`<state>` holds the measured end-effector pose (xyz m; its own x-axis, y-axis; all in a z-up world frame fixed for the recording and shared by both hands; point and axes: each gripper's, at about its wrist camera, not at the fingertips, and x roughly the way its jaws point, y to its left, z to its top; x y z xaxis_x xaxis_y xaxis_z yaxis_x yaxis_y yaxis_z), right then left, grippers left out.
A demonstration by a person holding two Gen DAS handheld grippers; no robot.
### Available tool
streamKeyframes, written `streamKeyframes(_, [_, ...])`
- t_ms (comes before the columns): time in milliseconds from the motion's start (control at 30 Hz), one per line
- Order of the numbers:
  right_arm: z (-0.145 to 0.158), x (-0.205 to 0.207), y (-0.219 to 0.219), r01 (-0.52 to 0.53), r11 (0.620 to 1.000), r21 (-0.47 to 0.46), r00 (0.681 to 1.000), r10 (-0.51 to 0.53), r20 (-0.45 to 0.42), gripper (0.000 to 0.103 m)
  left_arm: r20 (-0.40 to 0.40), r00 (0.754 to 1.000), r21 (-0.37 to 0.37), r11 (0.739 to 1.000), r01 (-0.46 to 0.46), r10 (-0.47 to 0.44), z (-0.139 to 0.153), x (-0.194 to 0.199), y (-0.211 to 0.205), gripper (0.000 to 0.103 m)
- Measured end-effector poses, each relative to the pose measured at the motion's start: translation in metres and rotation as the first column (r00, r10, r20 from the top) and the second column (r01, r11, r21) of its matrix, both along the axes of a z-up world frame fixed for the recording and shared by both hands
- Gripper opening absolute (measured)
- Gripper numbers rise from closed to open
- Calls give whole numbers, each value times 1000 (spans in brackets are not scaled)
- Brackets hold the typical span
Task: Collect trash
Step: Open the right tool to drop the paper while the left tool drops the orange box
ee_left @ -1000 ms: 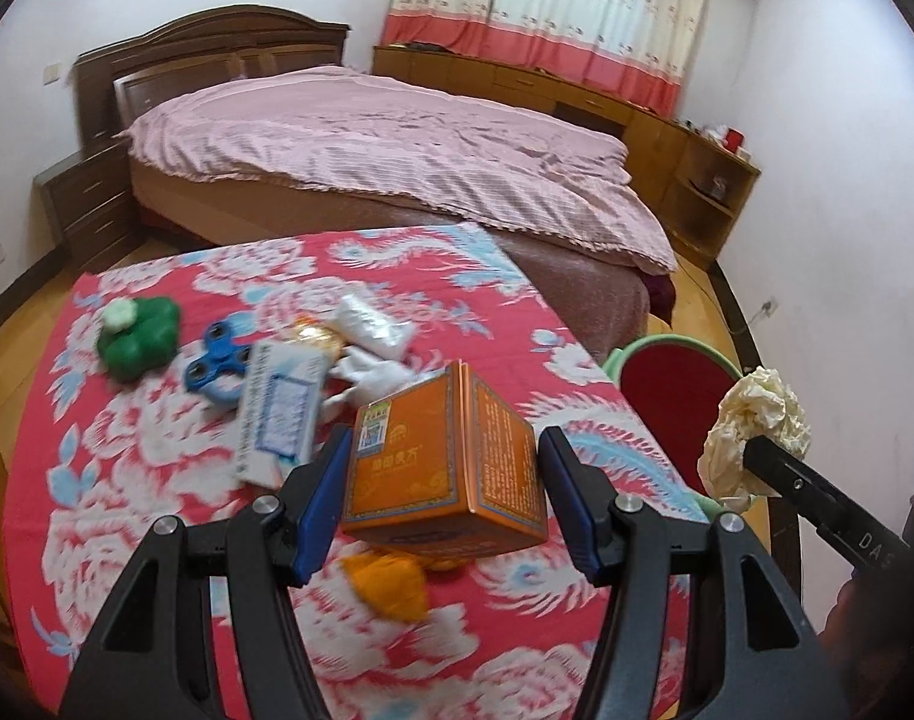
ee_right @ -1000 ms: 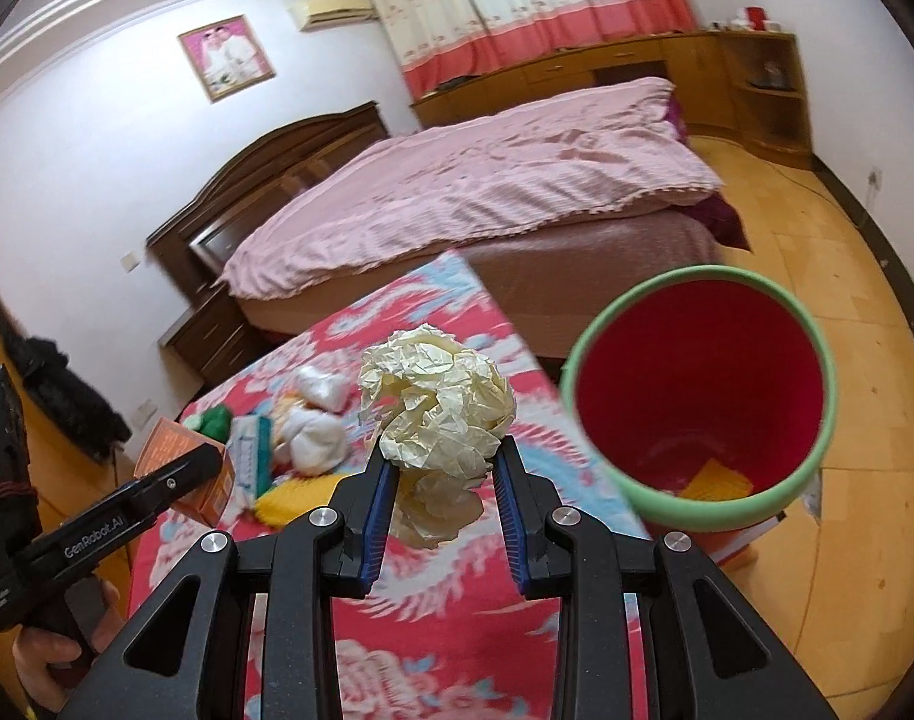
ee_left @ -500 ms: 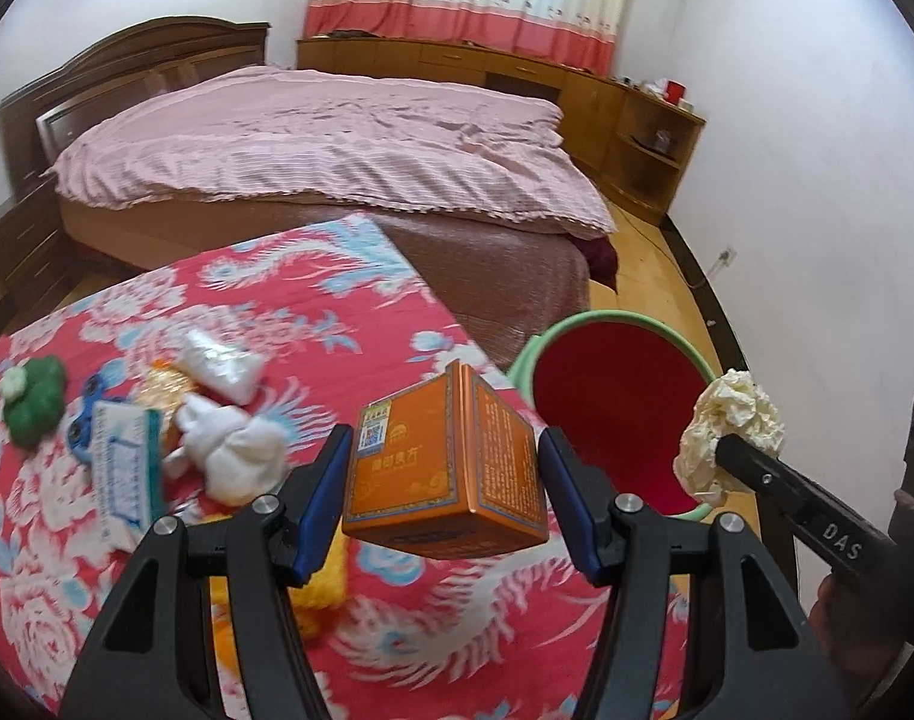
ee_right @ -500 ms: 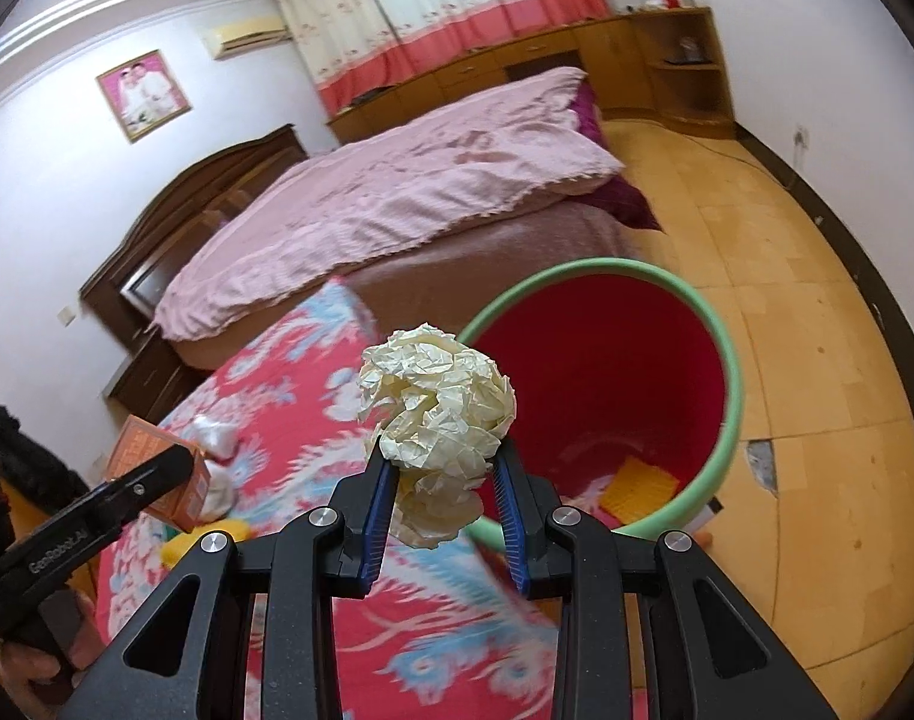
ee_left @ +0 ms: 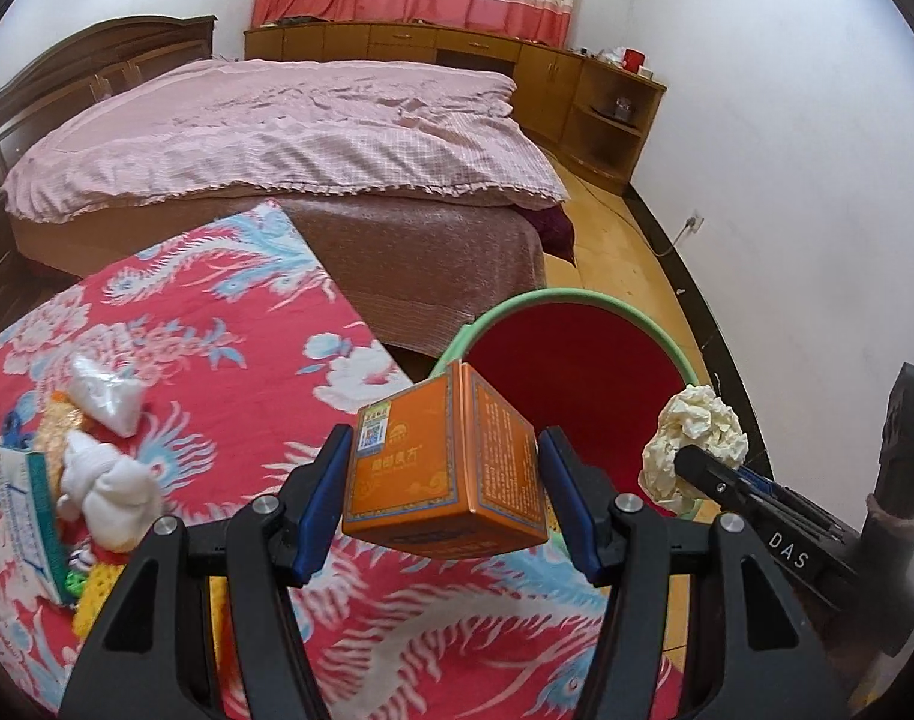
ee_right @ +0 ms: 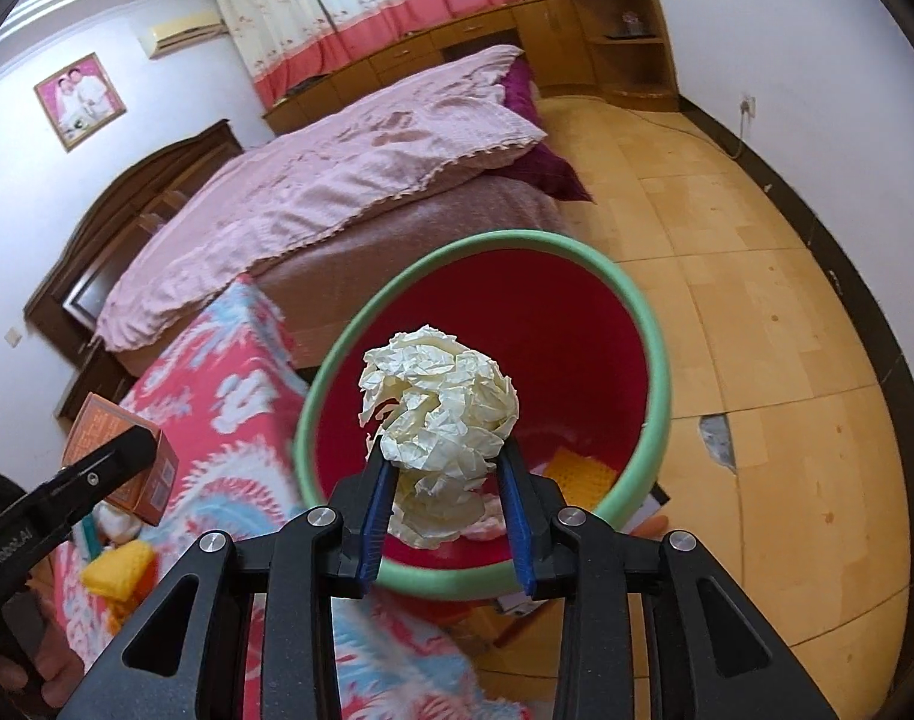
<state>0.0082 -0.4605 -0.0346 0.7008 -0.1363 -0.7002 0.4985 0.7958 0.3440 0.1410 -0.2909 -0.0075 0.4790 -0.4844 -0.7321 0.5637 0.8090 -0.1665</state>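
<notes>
Over a red bin (ee_right: 655, 360), the right hand-held gripper (ee_right: 444, 492) has just been easing its jaws apart, a crumpled paper ball (ee_right: 438, 402) still between its pads. Beside it, the left hand-held gripper (ee_left: 438, 498) clamps an orange box (ee_left: 444, 468) above the edge of the flowered surface (ee_left: 216, 312), near the bin's green rim.

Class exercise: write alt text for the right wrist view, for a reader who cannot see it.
The right gripper, its jaws just eased wider, carries a crumpled ball of cream paper above the open mouth of a red waste bin with a green rim. At left, the left gripper holds an orange box over a red floral tablecloth.
</notes>
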Motion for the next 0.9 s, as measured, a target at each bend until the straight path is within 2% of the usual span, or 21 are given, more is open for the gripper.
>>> streamKeyframes(167, [-5,1,-9,10,1000,7,1000,-10,-3,37,-17,1000,6,1000,20,-20,-10,4,-14,62])
streamKeyframes(333, [-8,0,-16,22,1000,22,1000,-22,3,50,-31,998,0,999,45,-45,-16,6,-26,62])
streamKeyframes(633, [-7,-12,-29,72,997,39,997,-72,16,50,-36,995,-2,996,88,-88,-20,5,-46,62])
streamKeyframes(900, [-4,-16,-29,77,996,38,997,-78,22,51,-21,995,-23,995,93,-93,-16,0,-48,70])
